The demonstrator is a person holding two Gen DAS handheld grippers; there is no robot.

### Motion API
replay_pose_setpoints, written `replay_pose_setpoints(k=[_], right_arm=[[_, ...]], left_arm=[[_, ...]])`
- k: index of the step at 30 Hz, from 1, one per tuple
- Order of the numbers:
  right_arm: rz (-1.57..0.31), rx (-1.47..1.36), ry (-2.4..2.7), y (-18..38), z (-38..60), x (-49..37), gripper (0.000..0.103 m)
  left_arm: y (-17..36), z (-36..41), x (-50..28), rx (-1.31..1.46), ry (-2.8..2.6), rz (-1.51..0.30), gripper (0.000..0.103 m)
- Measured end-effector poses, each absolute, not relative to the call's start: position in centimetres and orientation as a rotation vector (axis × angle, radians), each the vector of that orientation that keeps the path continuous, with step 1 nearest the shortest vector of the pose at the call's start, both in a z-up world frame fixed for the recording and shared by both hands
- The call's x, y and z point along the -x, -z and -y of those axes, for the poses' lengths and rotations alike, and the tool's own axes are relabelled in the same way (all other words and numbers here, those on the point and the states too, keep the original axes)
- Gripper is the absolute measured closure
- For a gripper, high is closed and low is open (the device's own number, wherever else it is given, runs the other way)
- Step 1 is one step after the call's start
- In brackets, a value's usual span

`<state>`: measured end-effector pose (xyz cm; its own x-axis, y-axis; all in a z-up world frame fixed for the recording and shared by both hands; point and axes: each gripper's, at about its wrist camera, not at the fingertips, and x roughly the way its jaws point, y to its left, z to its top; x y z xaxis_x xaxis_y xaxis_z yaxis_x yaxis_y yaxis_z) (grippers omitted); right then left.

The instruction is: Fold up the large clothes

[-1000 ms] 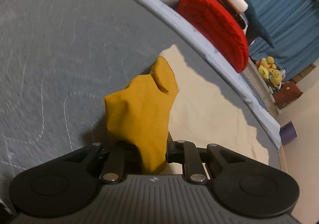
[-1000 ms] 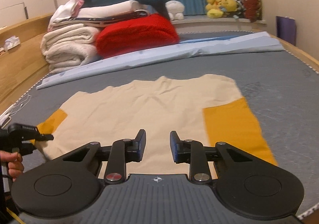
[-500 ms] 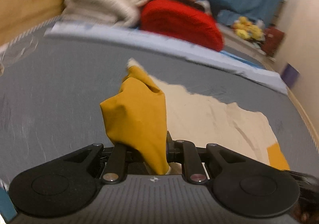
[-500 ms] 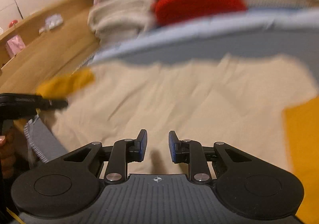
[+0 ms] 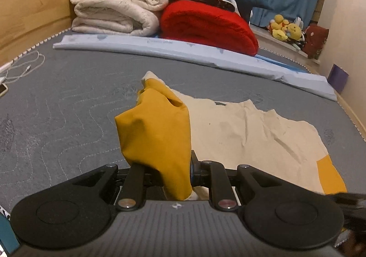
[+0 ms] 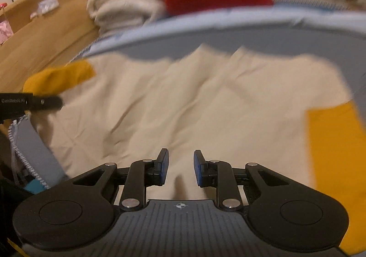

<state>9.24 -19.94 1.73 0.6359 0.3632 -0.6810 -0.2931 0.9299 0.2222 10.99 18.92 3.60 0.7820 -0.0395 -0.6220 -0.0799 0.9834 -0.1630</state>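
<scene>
Left gripper [image 5: 168, 165] is clenching the mustard sleeve [image 5: 157, 133], which is bunching up off the mattress [image 5: 57, 101]. Right gripper [image 6: 179, 169] is hovering with jaws parted, gripping nothing, over the near hem. Cream shirt [image 6: 183, 106] is lying spread flat mid-mattress; its other sleeve [image 6: 334, 142] is lying flat at right. Red blanket [image 5: 205, 24] is sitting far behind.

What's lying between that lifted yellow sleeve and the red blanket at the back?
In the left wrist view: bare grey mattress, then a long pale-blue folded sheet running across. The sleeve is pinched in the left tongs; the red blanket sits just behind the sheet.
</scene>
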Motion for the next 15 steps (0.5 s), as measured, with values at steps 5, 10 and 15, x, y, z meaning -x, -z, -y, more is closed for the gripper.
replay_pose_setpoints(k=[5,10,15], right_arm=[[-0.697,-0.111,-0.270,-3.7,27.0,-6.8,0.078],[-0.606,-0.138,-0.179,-5.5,33.6,-3.7,0.078],[-0.527,-0.083,-0.110,-6.5,38.4,-0.8,0.073]], left_arm=[[-4.6,-15.2,-10.5,0.059,-0.012,-0.613,0.084],[-6.9,-8.4,-9.4,-0.131,0.092,-0.537,0.085],[-9.8,1.9,-8.3,-0.259,0.242,-0.466,0.086]])
